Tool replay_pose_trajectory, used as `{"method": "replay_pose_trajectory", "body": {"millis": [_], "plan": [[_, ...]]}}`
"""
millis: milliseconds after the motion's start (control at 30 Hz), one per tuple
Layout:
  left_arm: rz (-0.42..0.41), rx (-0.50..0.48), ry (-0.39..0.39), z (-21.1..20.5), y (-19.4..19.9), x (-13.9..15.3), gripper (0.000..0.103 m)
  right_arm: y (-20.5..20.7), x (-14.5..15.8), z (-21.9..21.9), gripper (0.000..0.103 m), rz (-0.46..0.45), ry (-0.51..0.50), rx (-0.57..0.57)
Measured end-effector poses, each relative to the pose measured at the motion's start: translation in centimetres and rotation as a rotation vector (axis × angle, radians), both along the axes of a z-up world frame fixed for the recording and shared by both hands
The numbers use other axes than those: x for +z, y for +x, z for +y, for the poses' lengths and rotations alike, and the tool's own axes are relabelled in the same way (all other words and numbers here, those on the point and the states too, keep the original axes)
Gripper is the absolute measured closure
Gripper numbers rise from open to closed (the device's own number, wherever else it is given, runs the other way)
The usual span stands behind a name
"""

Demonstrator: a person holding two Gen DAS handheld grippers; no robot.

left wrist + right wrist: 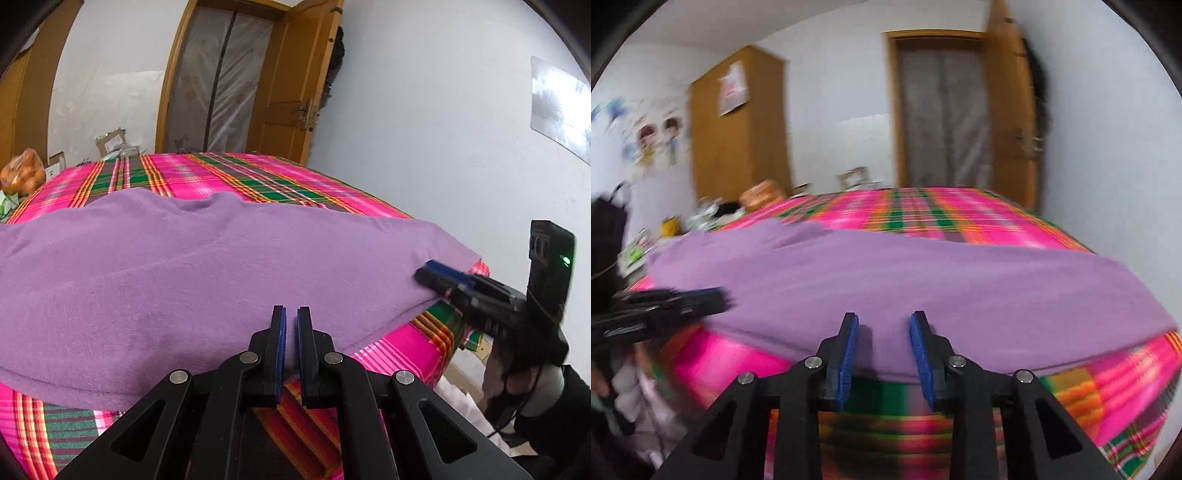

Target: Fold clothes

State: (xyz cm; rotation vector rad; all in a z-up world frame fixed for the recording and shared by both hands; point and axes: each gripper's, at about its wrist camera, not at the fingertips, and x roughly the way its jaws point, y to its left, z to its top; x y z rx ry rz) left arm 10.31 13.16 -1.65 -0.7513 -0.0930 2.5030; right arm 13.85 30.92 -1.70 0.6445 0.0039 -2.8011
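At the near edge of a bed [399, 347] covered in pink, green and orange plaid, the left tool [290, 314] is seen with its blue-padded fingers [280, 347] drawn almost together, a narrow slit left between them; the hem of a purple garment [207, 280] lies at that slit, though whether cloth is pinched there cannot be told. The right tool [884, 321] is shown with its fingers spread apart over the garment's near edge, nothing gripped between them; this view is blurred. The garment is spread flat across the front half of the bed, its edge reaching the bed's front and right-hand corner, where the right tool's tip rests against the cloth in the left wrist view. Beyond it, bare plaid cover runs to the far side. An orange bag [22, 171] and cardboard boxes [110, 142] are seen past the bed's far left corner. Behind, a wooden wardrobe [738, 125] and an open wooden door [295, 85] stand against white walls.
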Motion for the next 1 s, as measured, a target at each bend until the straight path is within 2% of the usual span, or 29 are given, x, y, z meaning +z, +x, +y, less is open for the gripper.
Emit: {"method": "replay_pose_trajectory", "body": {"millis": [167, 300, 500, 600, 667, 800, 933, 1000], "plan": [[0.014, 0.013, 0.001, -0.6, 0.3, 0.6, 0.096, 0.6, -0.1, -3.4, 0.074, 0.028, -0.002, 0.072], [0.016, 0.040, 0.008, -1.6, 0.1, 0.6, 0.096, 0.4, -0.9, -3.3, 0.076, 0.032, 0.009, 0.096], [0.016, 0.079, 0.019, -3.0, -0.2, 0.7, 0.096, -0.6, 0.2, -1.5, 0.077, 0.016, -0.021, 0.018], [0.008, 0.151, 0.014, -4.5, -1.0, 0.7, 0.096, -1.5, 0.0, -0.7, 0.077, -0.035, -0.051, 0.004], [-0.024, 0.182, 0.016, -5.4, -1.6, 0.3, 0.096, -1.9, 0.0, 0.4, 0.091, -0.039, -0.056, -0.008], [-0.032, 0.184, 0.032, -6.1, -1.6, -0.2, 0.096, -1.8, 0.1, 4.9, 0.092, -0.048, -0.073, -0.116], [-0.058, 0.172, 0.048, -6.4, -2.1, 0.3, 0.096, -1.7, 0.7, 10.2, 0.095, -0.070, -0.111, -0.317], [-0.068, 0.167, 0.056, -6.7, -2.5, 1.0, 0.096, -1.9, 1.3, 11.0, 0.091, -0.070, -0.136, -0.333]]}}
